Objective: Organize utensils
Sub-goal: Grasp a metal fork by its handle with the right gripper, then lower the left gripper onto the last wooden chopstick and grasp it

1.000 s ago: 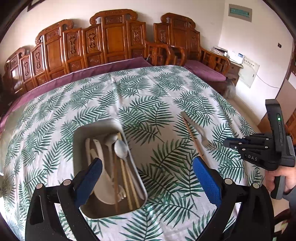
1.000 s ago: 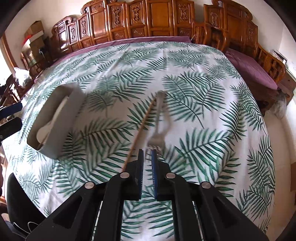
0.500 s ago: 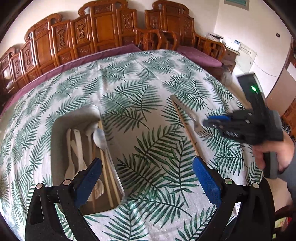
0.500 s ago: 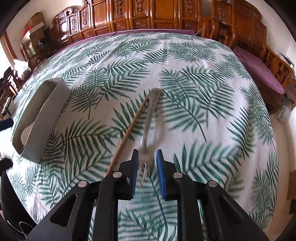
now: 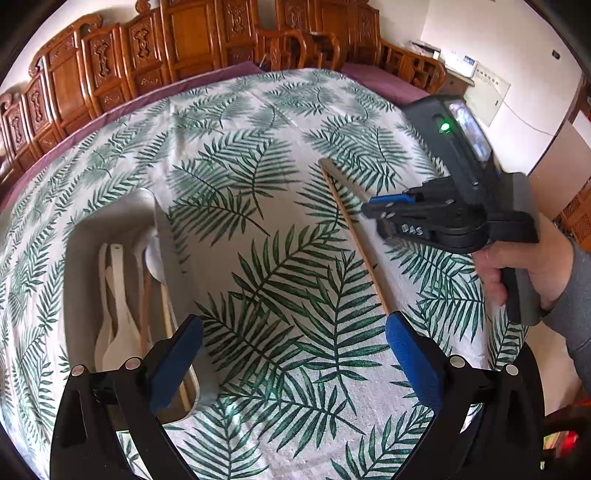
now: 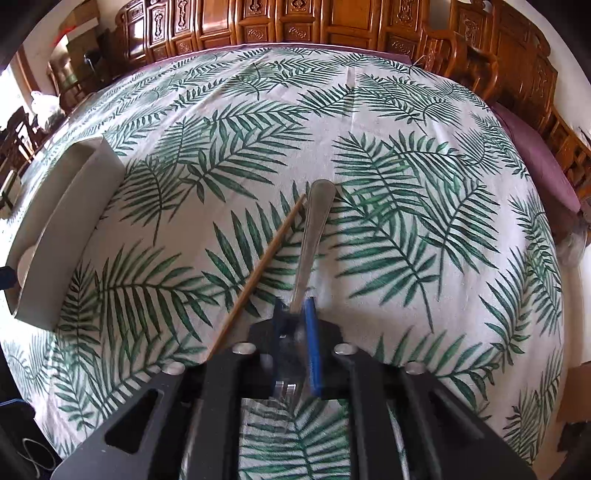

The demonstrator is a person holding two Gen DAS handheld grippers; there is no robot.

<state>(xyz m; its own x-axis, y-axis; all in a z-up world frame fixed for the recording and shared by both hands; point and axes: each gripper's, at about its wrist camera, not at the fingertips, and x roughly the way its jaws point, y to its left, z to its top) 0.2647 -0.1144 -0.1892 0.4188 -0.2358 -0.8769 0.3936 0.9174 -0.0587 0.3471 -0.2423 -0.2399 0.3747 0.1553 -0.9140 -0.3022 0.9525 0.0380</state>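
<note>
Metal fork (image 6: pixel 312 236) is sitting clamped in the right gripper (image 6: pixel 295 317), whose fingers (image 6: pixel 311 332) have just been closing, its tines hidden; beside the fork, the left-wrist view alone is showing the tray (image 5: pixel 110 236) interior and the left gripper (image 5: pixel 291 347) gaping empty.

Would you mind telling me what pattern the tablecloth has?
Green palm fronds on a white tablecloth; clearest in the right wrist view.

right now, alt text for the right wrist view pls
The right gripper has its jaws shut on the neck of a metal fork lying on a palm-leaf tablecloth, with a single wooden chopstick beside it. A white utensil tray sits at the far left, carved wooden chairs behind.
</note>
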